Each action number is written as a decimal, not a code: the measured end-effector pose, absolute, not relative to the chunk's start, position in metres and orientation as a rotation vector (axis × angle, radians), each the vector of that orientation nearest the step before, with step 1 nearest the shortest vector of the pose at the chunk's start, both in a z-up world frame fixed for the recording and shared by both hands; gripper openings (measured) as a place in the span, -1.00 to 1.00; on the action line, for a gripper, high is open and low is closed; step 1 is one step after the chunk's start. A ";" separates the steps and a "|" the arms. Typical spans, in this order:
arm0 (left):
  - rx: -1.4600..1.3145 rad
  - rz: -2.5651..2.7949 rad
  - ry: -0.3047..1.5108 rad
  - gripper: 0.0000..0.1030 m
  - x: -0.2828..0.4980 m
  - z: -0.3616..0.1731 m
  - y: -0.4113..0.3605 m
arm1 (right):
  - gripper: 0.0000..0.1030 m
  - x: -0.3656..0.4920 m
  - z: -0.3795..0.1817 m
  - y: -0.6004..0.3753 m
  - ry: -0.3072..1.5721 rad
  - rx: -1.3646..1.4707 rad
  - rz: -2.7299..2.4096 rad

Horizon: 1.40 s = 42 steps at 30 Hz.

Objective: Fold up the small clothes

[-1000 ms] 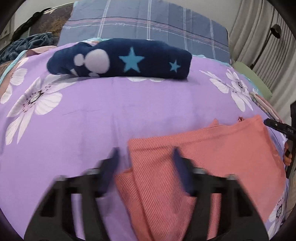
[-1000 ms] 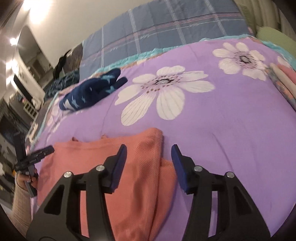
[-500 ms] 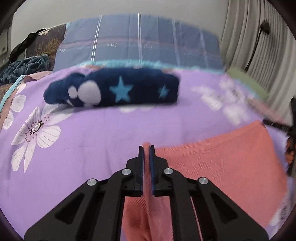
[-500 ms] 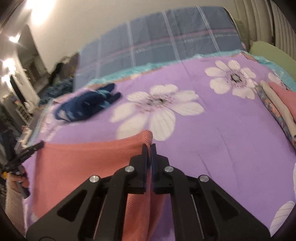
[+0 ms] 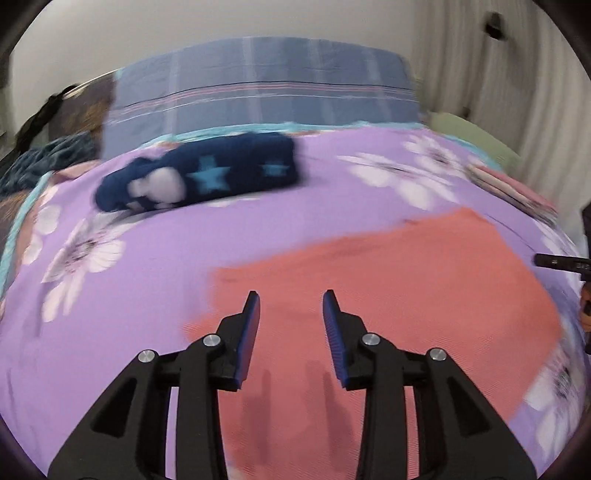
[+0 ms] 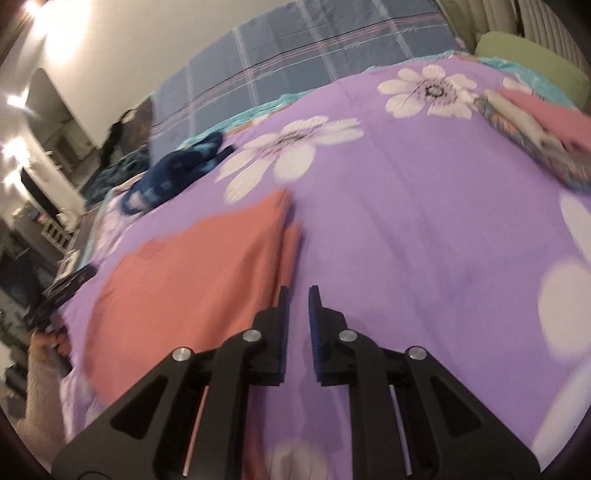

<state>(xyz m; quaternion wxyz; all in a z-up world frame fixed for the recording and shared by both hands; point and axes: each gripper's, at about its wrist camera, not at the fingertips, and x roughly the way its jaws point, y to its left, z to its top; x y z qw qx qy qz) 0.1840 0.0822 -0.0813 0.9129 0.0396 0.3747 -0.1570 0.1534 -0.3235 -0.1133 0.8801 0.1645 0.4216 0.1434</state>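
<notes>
Left gripper (image 5: 291,308): jaws opening, moderately spread, nothing between them, above the flat salmon-pink ribbed cloth (image 5: 406,280) on the purple floral bedsheet (image 5: 147,266). Right gripper (image 6: 297,304): jaws opening, a narrow gap, empty; cloth (image 6: 192,273) lies at 10 o'clock from its tips.

Bedroom w/ a big bed, purple floral bedspread (image 5: 177,266) w/ white daisy-type flowers & a teal edge. Blue plaid blanket (image 5: 258,92) runs along the far side against a plain off-white wall (image 5: 184,33). Pale pleated curtains (image 5: 480,74) on the right, green cushion (image 6: 532,59) tucked by them. Right wrist view is blurry on the left, but there's shelving/clutter (image 6: 44,206) over there and a couple of bright ceiling lights (image 6: 33,7) glaring pretty hard.
</notes>
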 end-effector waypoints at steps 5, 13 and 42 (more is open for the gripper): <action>0.144 -0.586 0.831 -0.29 0.131 -0.097 -0.016 | -0.65 0.095 -0.125 -0.318 0.896 0.368 0.391; 0.253 -0.829 0.863 -0.02 0.075 -0.118 -0.135 | -0.60 0.082 -0.123 -0.332 0.885 0.383 0.419; 0.341 -0.895 0.734 -0.89 0.085 -0.122 -0.182 | -0.88 0.253 -0.107 -0.308 0.805 0.414 0.521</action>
